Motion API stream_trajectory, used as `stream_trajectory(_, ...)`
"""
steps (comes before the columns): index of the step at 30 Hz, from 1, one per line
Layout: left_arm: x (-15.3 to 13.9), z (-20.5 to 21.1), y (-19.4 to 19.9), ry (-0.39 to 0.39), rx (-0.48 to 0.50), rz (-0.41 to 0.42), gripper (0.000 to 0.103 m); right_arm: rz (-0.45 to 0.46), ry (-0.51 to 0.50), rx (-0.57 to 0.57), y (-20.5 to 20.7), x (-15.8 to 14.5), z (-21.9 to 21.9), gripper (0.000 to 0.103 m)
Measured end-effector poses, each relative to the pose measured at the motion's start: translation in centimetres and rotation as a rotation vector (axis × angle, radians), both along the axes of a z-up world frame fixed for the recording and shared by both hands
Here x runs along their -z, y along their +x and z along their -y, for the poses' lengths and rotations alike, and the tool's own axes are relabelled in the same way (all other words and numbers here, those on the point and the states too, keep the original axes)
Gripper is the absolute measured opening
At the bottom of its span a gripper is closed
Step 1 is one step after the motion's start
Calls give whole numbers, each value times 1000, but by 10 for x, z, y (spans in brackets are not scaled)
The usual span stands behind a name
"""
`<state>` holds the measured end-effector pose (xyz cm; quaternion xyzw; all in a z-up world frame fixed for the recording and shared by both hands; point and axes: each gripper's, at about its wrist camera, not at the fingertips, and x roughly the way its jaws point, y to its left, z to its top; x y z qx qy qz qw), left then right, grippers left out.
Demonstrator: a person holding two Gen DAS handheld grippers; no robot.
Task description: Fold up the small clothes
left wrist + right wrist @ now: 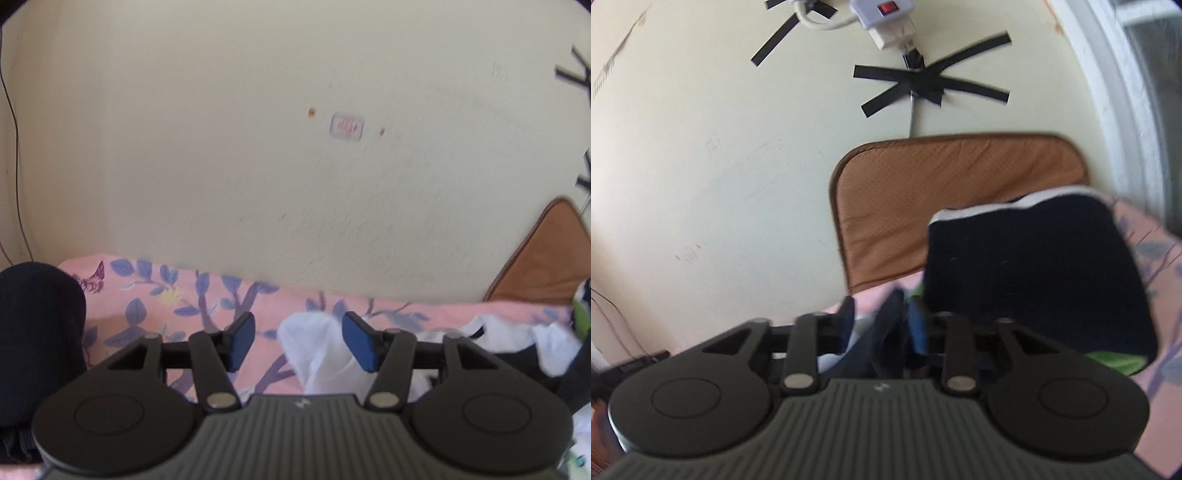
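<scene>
My left gripper (298,339) is open and empty, held above a pink floral bedsheet (155,306). A crumpled white garment (317,350) lies on the sheet under and behind its right finger. A dark navy garment (33,343) sits at the left. My right gripper (882,325) has its jaws fairly close around a fold of dark navy cloth (882,332); the view is blurred. A folded dark navy garment with white and green trim (1034,280) lies just right of it on the sheet.
A cream wall (295,166) stands close behind the bed. A brown cushion (942,199) leans on it, also seen in the left wrist view (546,258). A taped power strip (886,18) and cable hang above. More white and dark clothes (517,343) lie at right.
</scene>
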<state>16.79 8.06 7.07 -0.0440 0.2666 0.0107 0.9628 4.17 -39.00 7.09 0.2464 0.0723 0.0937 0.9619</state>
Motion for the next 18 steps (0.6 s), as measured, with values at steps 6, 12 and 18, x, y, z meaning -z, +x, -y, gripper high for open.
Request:
stream_trajectory(6, 44, -26, 58, -330, 82, -298, 94, 30, -59, -53, -3, -5, -10, 50)
stream_trajectory(12, 47, -32, 72, -519, 161, -183, 11, -32, -150, -233, 71, -38, -68, 49)
stream_trajectory(18, 34, -19, 42, -363, 155, -110, 16, -263, -28, -475, 202, -43, -131, 58)
